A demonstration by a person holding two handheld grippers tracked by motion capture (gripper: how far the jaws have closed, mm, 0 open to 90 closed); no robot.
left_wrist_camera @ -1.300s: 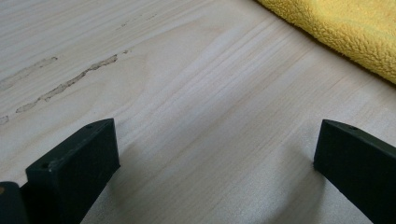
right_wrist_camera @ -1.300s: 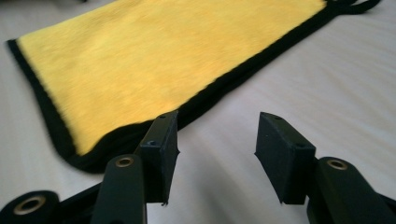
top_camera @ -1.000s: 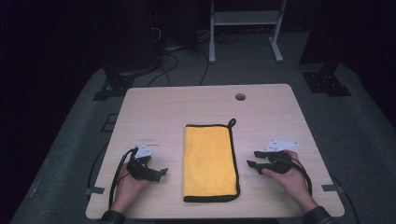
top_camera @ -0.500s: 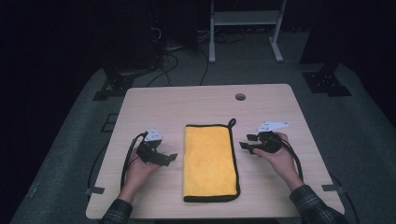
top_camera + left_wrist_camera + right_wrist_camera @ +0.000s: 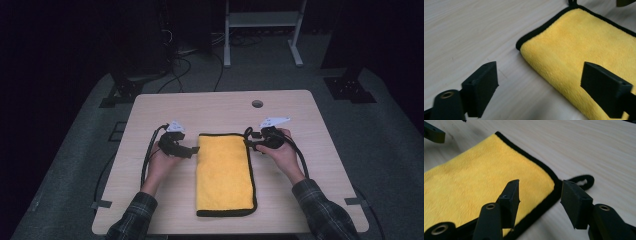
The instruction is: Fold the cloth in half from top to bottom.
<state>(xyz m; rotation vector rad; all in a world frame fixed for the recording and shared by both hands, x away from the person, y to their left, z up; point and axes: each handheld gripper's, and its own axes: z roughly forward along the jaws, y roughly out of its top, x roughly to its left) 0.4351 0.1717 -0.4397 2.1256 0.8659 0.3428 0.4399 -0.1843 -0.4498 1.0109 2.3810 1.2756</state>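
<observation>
A folded yellow cloth point(image 5: 224, 172) with a black hem lies lengthwise in the middle of the high view, on a pale wooden table point(image 5: 310, 115), its far end near the frame's centre and its near end close to the table's bottom edge. The left gripper point(image 5: 192, 150) sits just left of the cloth's upper left corner, held in the left hand point(image 5: 161, 165); the right gripper point(image 5: 250, 144) sits at the upper right corner, in the right hand point(image 5: 280, 150). In the left gripper view the jaws stand wide apart and have just been closing a little; the cloth's corner point(image 5: 584, 50) lies between them at the centre of the frame, with neither pad pressing on it, as far as the angle lets one judge. In the right gripper view the jaws stand about half open over the hemmed corner point(image 5: 499, 177), one pad above the yellow pile, the other above bare wood beside the black hanging loop point(image 5: 581, 181) at centre right; nothing is gripped.
</observation>
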